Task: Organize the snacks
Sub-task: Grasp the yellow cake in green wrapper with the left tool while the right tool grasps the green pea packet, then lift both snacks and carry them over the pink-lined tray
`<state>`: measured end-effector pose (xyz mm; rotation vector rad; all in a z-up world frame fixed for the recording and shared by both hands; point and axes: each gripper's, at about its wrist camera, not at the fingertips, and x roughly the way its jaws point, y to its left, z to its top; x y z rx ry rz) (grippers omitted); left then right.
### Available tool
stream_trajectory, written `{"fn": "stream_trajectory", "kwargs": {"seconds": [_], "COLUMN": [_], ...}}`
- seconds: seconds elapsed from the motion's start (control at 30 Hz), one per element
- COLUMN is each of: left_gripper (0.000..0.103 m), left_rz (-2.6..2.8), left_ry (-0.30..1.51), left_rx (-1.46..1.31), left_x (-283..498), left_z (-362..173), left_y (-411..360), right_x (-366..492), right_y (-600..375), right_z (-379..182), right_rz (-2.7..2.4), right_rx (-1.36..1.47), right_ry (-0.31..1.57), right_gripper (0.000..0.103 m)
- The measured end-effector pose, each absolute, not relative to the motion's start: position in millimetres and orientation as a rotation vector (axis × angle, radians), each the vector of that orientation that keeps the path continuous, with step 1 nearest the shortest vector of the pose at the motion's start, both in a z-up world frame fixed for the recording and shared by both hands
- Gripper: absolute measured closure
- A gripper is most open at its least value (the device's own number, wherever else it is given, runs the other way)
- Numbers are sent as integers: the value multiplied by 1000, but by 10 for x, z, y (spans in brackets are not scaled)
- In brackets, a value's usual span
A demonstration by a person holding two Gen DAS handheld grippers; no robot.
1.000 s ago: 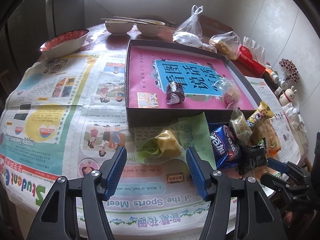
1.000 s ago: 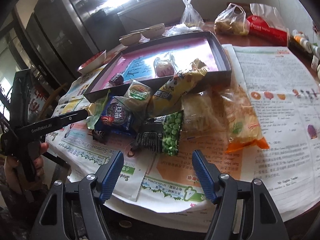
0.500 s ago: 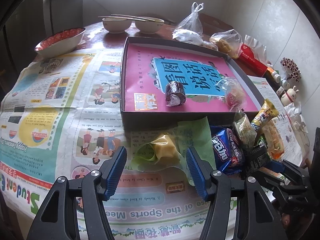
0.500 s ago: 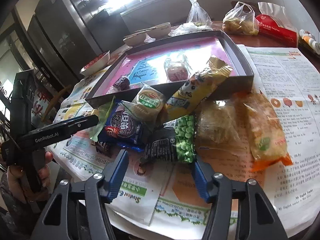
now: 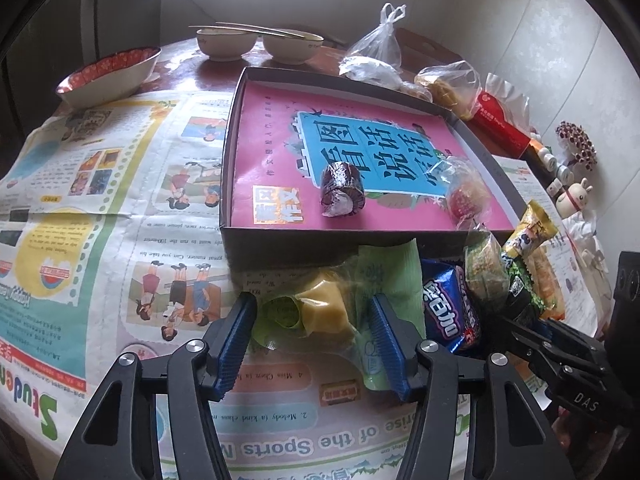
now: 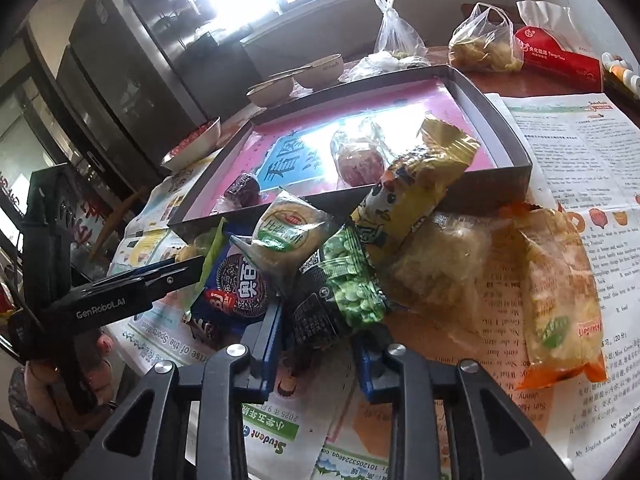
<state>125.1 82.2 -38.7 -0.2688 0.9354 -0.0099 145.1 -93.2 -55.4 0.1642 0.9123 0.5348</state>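
Observation:
A yellow pastry in a green wrapper (image 5: 320, 312) lies on the newspaper between my left gripper's (image 5: 311, 303) closing jaws; the pads stand just off it. My right gripper (image 6: 318, 328) is closing on the black end of a green pea packet (image 6: 352, 288), with its pads against the packet's sides. Around that packet lie a blue cookie pack (image 6: 240, 292), a round biscuit packet (image 6: 288, 228) and a yellow stick pack (image 6: 416, 188) that leans on the box wall. The dark box (image 5: 230, 184) holds a chocolate roll (image 5: 342, 194) and a red sweet in clear wrap (image 5: 466, 196).
Two clear bags of crisps (image 6: 444, 264) and an orange bag (image 6: 560, 304) lie right of the pile. Behind the box stand a red-lined bowl (image 5: 108, 76), two bowls with chopsticks (image 5: 226, 42), plastic bags (image 5: 376, 56) and a red pack (image 5: 500, 120). Figurines (image 5: 572, 196) sit at the right edge.
My right gripper moved forward onto the pea packet and its jaws narrowed around the packet's end. The left jaws drew in a little around the pastry.

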Motion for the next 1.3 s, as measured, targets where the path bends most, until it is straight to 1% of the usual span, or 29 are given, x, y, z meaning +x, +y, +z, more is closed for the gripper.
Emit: {"fn": "stream_trajectory", "kwargs": {"seconds": [0.2, 0.5, 0.93, 1.3], "left_gripper": [55, 64, 65, 65], "left_rz": [-33, -53, -47, -31], "left_ry": [924, 902, 833, 783], "left_rx": [-308, -340, -358, -358], "left_x": [1247, 1155, 1042, 1129], "left_z": [-402, -339, -74, 146], "left_y": [866, 906, 983, 1002], "right_x": [1347, 1241, 1265, 1374], "right_y": [-961, -1088, -1155, -1152], "right_z": [-453, -281, -31, 101], "right_rz": [507, 490, 478, 493], "right_rx": [121, 121, 125, 123], "right_ry": [866, 814, 744, 711], "right_gripper": [78, 79, 79, 79]}}
